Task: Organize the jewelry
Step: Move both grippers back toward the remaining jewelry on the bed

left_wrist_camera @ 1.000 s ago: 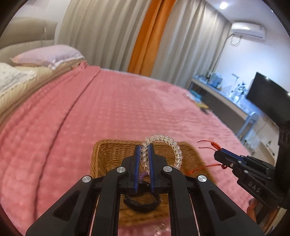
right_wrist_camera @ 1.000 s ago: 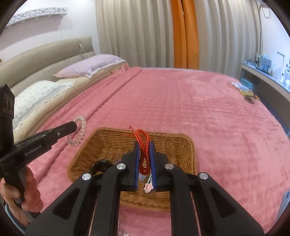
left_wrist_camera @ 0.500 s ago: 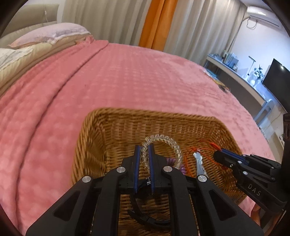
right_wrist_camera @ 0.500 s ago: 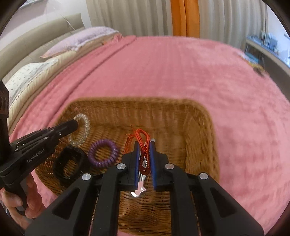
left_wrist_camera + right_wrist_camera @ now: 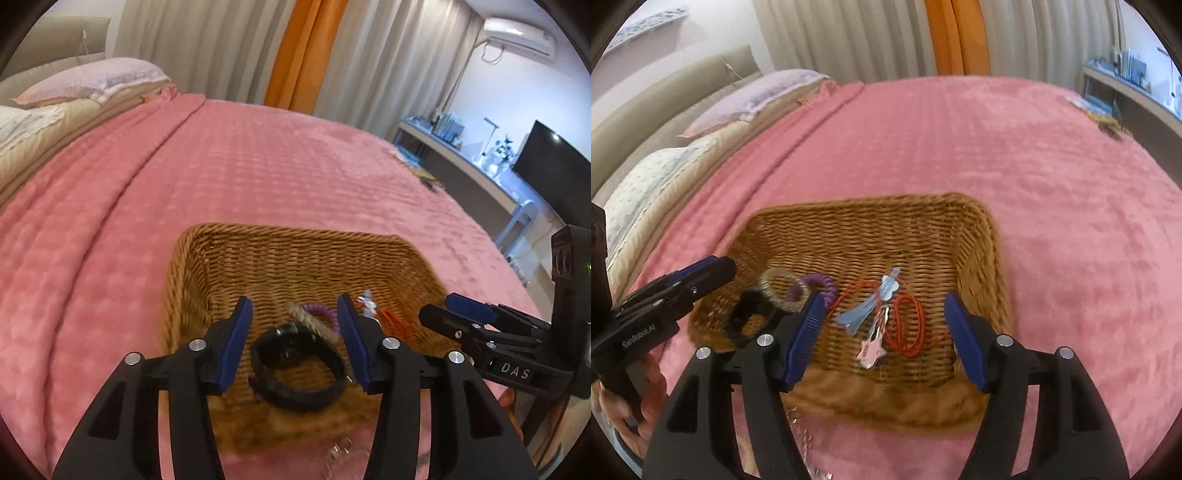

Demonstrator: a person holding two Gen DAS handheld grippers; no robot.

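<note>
Bedroom. Large bed [image 5: 258, 177] under a pink textured blanket, beige padded headboard [image 5: 665, 99] at left. Pillows [image 5: 99, 79] stacked by the headboard, top one lilac. Grey floor-length curtains [image 5: 369, 62] with an orange panel [image 5: 299, 51] behind the bed. White wall, air conditioner [image 5: 517, 35] mounted high right. Long grey desk [image 5: 461, 166] along the right wall, dark TV screen [image 5: 554, 166] on it.

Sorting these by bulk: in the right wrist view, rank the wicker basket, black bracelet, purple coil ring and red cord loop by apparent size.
1. wicker basket
2. black bracelet
3. red cord loop and purple coil ring: too alike to rank, and the ring is partly hidden.
</note>
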